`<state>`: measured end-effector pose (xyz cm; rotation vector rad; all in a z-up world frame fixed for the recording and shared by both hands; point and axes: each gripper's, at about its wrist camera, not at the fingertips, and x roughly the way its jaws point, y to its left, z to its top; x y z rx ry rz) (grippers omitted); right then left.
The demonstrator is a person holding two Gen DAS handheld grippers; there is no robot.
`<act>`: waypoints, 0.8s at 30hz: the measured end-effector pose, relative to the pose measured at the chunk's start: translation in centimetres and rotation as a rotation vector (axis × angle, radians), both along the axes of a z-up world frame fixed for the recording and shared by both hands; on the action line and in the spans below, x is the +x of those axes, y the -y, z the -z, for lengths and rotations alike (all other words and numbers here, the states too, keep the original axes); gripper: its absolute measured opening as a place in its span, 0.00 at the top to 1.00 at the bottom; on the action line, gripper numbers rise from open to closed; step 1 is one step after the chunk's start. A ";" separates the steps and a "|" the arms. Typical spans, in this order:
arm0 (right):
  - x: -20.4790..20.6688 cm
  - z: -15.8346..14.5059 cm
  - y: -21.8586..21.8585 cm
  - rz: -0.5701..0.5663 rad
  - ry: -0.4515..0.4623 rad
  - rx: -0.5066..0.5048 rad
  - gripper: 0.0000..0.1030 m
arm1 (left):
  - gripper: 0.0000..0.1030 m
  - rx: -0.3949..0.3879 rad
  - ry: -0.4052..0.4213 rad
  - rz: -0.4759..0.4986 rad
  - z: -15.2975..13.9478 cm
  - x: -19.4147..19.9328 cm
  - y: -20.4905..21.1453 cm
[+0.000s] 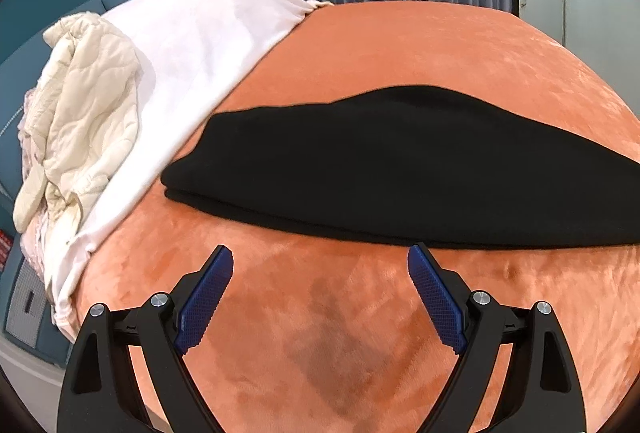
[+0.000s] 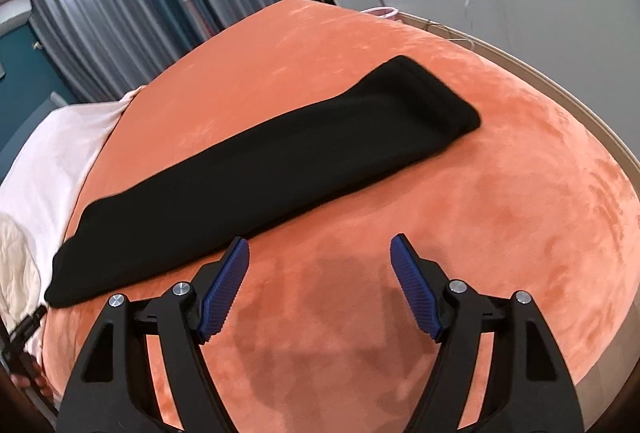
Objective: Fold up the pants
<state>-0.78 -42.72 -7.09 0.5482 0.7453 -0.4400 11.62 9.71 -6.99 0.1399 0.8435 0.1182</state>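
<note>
Pants (image 1: 400,165), black and folded lengthwise into one long strip, lie flat on the orange blanket (image 1: 400,45) covering the bed. Left tongs (image 1: 320,261) hang above bare blanket just short of the strip's near edge, blue pads (image 1: 206,299) spread wide and gripping nothing. Right tongs (image 2: 320,253) are likewise apart and empty, near that edge. Beyond the strip's left end lie a white sheet (image 1: 208,45) and a crumpled cream quilted garment (image 1: 84,113)
</note>
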 end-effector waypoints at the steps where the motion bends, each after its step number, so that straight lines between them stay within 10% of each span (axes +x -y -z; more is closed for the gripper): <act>1: 0.0 0.3 1.0 0.026 0.005 0.012 0.31 | 0.16 -0.004 -0.004 0.000 0.1 0.0 0.0; 24: 4.0 3.4 11.2 0.165 0.090 0.078 0.30 | 0.16 0.025 -0.046 0.044 2.1 0.5 5.1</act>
